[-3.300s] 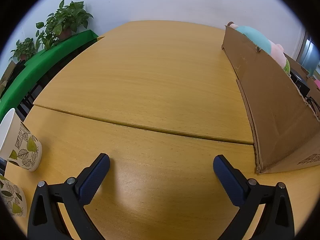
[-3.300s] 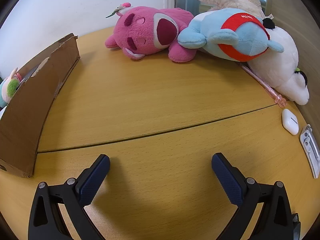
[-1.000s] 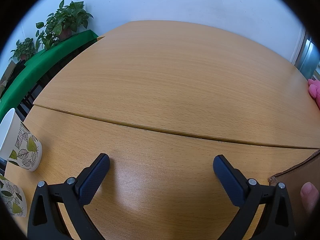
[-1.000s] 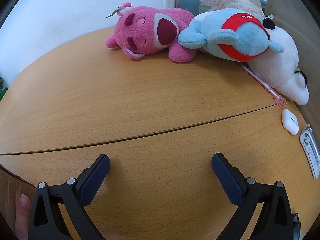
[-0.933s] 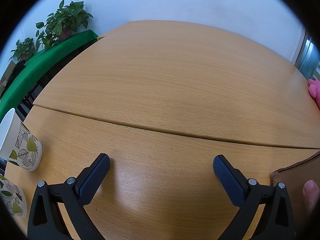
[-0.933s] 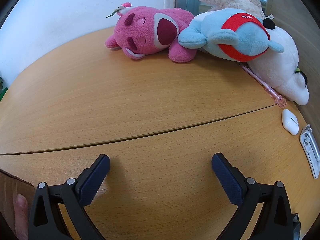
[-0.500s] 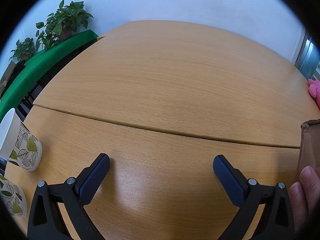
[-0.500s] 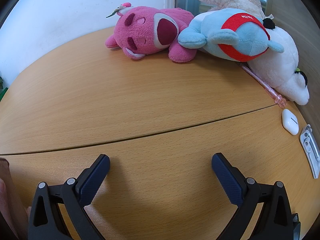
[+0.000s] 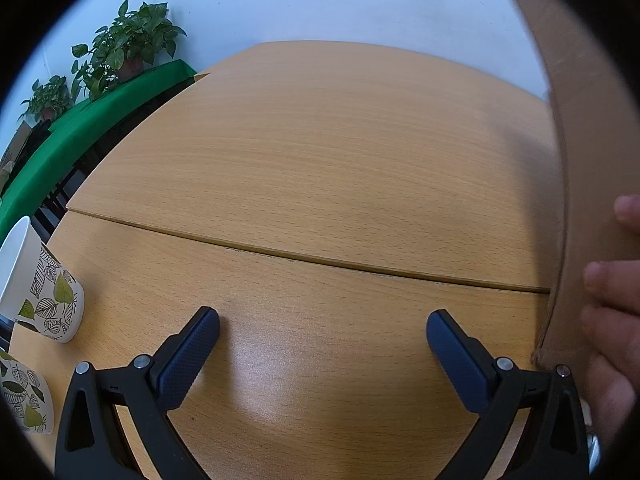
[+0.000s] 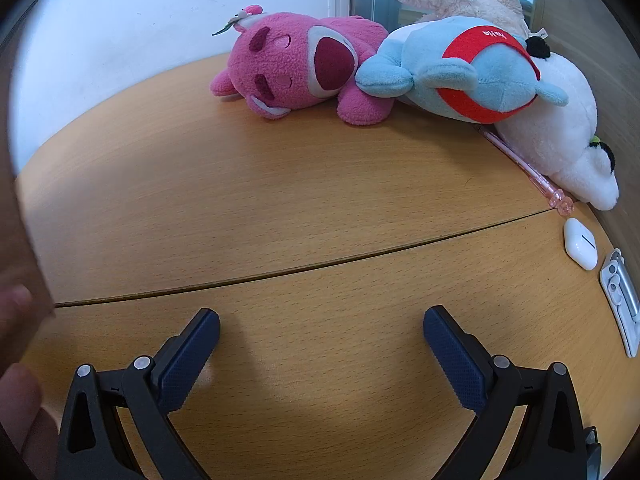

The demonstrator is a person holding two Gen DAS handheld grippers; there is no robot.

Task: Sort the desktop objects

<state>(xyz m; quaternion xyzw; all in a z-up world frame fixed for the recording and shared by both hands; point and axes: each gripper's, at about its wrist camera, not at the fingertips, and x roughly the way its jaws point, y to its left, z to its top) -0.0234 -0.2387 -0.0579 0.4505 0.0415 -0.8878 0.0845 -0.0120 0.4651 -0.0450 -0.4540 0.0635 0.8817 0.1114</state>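
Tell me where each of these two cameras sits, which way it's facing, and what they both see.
Left wrist: on the left gripper, looking forward over the wooden table toward paper cups and plants; its open fingers show.
Right wrist: on the right gripper, facing the plush toys, earbud case and pink pen; open fingers show.
Shared: the table, cardboard box and the bare hand on it.
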